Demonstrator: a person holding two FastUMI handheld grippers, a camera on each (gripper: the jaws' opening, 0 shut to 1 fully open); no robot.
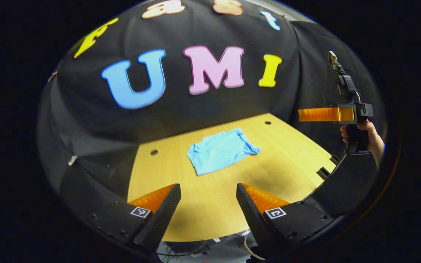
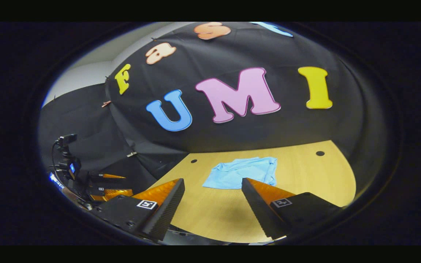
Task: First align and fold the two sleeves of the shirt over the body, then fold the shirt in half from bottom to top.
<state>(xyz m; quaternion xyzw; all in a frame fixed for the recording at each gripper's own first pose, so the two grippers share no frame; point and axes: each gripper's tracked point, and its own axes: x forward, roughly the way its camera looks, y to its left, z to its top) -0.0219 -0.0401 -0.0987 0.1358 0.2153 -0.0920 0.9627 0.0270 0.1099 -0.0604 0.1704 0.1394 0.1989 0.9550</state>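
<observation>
Wooden table (image 1: 210, 204): blue shirt (image 1: 219, 150) folded, sleeves hidden; both grippers' fingers wide, empty.

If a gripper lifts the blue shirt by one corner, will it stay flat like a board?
Probably not. The shirt lies rumpled on the wooden table, with wrinkles at one end, so it would likely droop. It looks thin, so probably light. Pushed, it would likely bunch up rather than slide whole.

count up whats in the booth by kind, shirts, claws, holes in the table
light blue shirt: 1
claws: 2, left claw and right claw
round holes in the wooden table: 2, one and another
total: 5
</observation>
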